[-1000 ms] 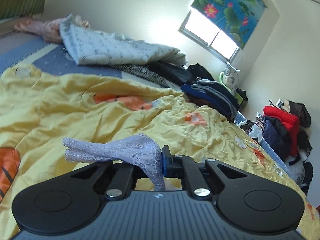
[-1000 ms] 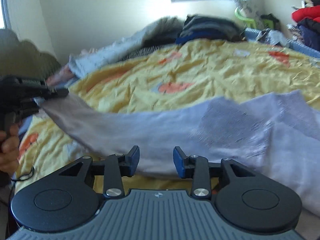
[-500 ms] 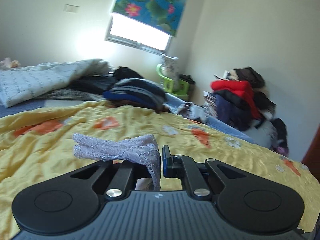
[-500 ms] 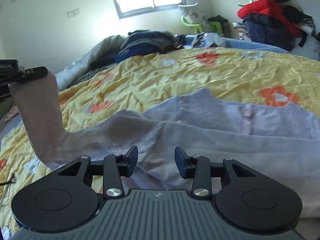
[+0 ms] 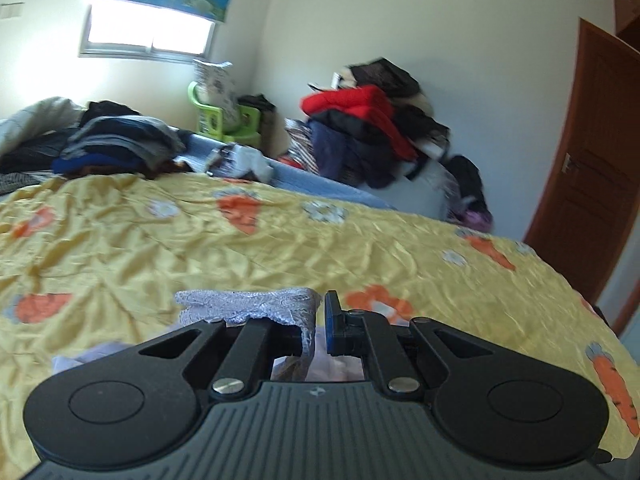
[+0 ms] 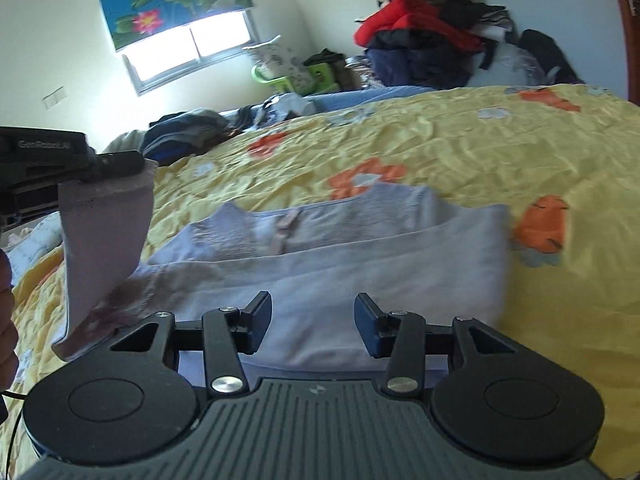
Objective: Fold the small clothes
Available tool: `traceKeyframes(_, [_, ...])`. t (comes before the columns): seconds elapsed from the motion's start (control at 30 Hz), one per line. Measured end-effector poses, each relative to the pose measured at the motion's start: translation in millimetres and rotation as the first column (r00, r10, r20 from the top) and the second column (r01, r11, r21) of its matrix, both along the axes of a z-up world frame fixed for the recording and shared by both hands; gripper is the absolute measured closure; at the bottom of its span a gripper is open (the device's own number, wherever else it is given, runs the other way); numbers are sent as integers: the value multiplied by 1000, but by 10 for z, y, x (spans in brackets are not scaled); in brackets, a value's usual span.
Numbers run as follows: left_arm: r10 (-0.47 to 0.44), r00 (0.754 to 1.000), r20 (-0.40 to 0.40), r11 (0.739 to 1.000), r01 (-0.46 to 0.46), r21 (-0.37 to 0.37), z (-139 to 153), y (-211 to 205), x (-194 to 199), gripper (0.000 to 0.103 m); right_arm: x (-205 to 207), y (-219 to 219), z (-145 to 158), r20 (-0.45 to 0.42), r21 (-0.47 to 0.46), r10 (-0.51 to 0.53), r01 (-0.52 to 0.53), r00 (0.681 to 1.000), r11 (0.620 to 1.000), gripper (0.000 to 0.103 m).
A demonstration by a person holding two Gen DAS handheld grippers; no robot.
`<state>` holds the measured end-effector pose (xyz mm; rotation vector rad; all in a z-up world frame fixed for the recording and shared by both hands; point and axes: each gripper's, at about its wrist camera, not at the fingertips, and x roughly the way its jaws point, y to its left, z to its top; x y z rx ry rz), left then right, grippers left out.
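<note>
A pale lilac garment (image 6: 360,248) lies partly folded on the yellow carrot-print bedspread (image 6: 480,152). My left gripper (image 5: 318,326) is shut on a lace-trimmed end of the garment (image 5: 256,306), which bunches over its left finger. In the right wrist view that left gripper (image 6: 132,164) holds the lifted end (image 6: 106,224) up at the left, above the bed. My right gripper (image 6: 310,322) hovers just over the near edge of the garment; its jaws are opening and nothing is pinched between them.
Folded dark clothes (image 5: 116,144) are stacked at the far side of the bed. A heap of red and dark jackets (image 5: 368,128) stands by the wall, with a green stool (image 5: 218,118) under the window. A brown door (image 5: 592,184) is at the right.
My left gripper has swung right across the bed with the garment's end, which now stands lifted over the body. The right gripper's fingers have spread wider and it has shifted right too.
</note>
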<state>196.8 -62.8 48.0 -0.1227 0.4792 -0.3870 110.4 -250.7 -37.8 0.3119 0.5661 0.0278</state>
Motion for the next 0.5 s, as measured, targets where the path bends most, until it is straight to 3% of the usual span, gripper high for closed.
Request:
traceKeyframes(0.3, [-169,985,-25,983,170,75,-124,-920,-42,96,-378,-418,-42,12,-5,-109,109,994,994,50])
traceKeyframes(0.5, [-242,969,-44,964,246,105,-240,-1289,-131,96,-548,-543,-45,18,-11,-137,137,990,991,49])
